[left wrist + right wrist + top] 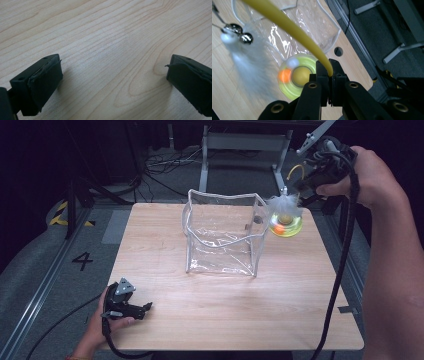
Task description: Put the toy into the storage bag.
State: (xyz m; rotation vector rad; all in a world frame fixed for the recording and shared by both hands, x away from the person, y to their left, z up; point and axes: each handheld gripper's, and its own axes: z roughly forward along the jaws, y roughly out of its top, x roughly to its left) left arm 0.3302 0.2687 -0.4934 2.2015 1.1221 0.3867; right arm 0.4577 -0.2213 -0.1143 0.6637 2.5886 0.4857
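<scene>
A clear plastic pouch (220,232) stands open-topped in the middle of the wooden table (165,320). My right gripper (301,185) hangs above the table's far right corner, shut on the yellow stem (287,23) of a toy. Below it dangles a yellow-green disc (286,225) with an orange ball (285,75), just right of the pouch (312,25). A white feather (249,70) and small metal bells (237,31) hang beside the disc (298,76). My left gripper (147,307) rests near the front left edge, open, with bare wood between its jaws (113,75).
Beyond the table's far edge, a metal frame (245,142) and loose cables (165,162) lie on the dark floor. A floor rail (45,280) runs along the left side. A round hole (338,51) sits in the tabletop near the pouch.
</scene>
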